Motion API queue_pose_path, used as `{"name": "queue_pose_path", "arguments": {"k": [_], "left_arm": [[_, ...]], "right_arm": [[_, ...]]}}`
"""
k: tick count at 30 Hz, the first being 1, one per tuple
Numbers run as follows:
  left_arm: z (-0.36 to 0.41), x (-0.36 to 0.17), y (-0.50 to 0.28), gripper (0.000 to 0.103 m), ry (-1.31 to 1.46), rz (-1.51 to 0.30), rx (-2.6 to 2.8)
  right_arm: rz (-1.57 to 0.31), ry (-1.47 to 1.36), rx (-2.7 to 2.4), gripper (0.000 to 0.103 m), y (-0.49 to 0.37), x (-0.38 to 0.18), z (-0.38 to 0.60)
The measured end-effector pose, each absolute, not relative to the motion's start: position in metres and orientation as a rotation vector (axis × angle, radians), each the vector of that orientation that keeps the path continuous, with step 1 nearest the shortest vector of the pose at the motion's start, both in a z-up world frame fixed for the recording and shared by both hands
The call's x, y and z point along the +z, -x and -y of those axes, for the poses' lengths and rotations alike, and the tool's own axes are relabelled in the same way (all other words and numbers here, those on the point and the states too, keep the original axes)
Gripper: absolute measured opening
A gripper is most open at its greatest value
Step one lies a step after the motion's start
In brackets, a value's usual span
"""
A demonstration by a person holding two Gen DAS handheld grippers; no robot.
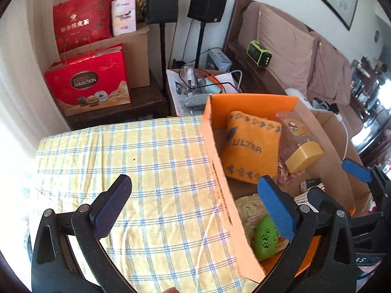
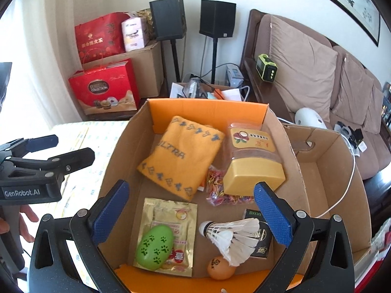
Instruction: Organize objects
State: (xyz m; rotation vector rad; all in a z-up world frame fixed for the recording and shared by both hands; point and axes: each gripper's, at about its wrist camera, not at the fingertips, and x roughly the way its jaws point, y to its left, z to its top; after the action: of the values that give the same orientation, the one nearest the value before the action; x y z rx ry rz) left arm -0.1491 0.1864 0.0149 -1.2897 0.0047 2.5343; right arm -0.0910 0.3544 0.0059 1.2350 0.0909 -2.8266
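An open cardboard box (image 2: 117,151) with orange flaps stands on a yellow checked cloth (image 1: 146,171). Inside lie an orange "ULTRA" cloth (image 2: 180,156), a yellow-lidded snack jar (image 2: 254,161), loose rubber bands (image 2: 220,190), a gold sachet (image 2: 171,214), a green paw-print egg (image 2: 154,246), a white shuttlecock (image 2: 229,236), an orange ping-pong ball (image 2: 220,266) and a small black box (image 2: 261,241). My right gripper (image 2: 190,210) is open and empty above the box. My left gripper (image 1: 195,207) is open and empty, straddling the box's left wall (image 1: 220,183); it also shows in the right wrist view (image 2: 48,151).
A second open cardboard box (image 2: 337,171) stands to the right with a white cable (image 2: 352,171) across it. Behind are red gift bags (image 2: 105,90), two speakers on stands (image 2: 217,19), a cluttered low box (image 2: 207,90) and a brown sofa (image 2: 317,73).
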Motion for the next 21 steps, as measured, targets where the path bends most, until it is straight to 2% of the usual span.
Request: {"name": "queue_pose_path", "arguments": {"k": [21], "left_arm": [[-0.119,-0.005,0.061,0.103,1.276,-0.018,2.611]], "right_arm": [[-0.074,-1.127,-2.866,0.103,0.016,-0.006,-0.312]]}}
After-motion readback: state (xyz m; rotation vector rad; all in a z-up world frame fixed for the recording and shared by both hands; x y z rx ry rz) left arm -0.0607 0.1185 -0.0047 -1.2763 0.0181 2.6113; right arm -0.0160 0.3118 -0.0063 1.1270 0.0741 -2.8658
